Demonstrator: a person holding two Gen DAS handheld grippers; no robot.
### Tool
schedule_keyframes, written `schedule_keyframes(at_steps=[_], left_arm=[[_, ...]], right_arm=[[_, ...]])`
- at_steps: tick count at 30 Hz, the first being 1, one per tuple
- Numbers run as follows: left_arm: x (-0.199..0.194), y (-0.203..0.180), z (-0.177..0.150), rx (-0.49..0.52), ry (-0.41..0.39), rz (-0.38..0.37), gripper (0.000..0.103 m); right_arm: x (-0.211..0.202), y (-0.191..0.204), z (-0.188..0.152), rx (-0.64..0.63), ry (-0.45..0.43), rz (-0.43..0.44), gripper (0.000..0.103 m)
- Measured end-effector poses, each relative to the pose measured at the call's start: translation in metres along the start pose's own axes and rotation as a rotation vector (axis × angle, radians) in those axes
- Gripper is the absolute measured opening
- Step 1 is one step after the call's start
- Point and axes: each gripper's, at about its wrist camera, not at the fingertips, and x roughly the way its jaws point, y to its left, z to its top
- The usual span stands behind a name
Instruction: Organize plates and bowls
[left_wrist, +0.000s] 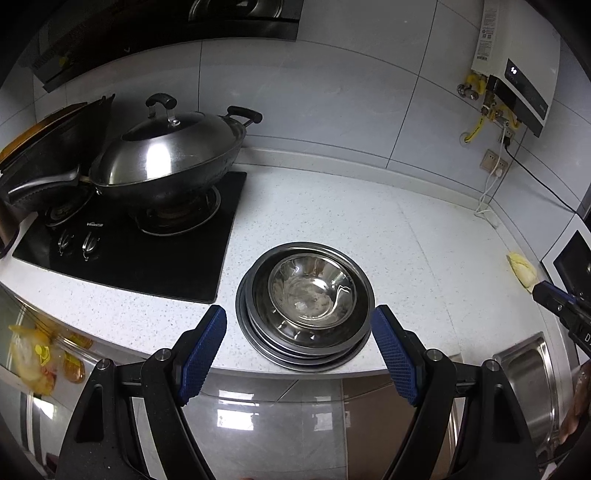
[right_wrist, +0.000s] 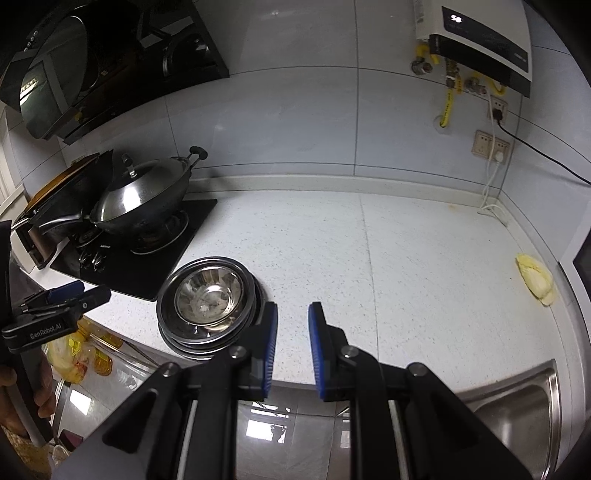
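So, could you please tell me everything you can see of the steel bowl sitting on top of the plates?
The steel bowl is round, shiny metal with a thin rolled rim and a flat, scuffed base that reflects the light. It stands upright and looks empty. It rests centred in the topmost plate of a stack of steel plates, near the front edge of the speckled white countertop, to the right of the black hob. Nothing else touches it; neither gripper is on it.
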Motion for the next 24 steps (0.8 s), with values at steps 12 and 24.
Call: schedule_keyframes(at_steps=[12, 24], left_arm=[[-0.015, -0.004, -0.01, 0.06, -0.011, 0.004, 0.076], [-0.031, -0.008, -0.017, 0.058, -0.035, -0.042, 0.087]], right_arm=[[-0.015, -0.009, -0.024, 0.05, -0.021, -0.025, 0.039], [-0.03, -0.029, -0.037, 0.125, -0.084, -0.04, 0.07]])
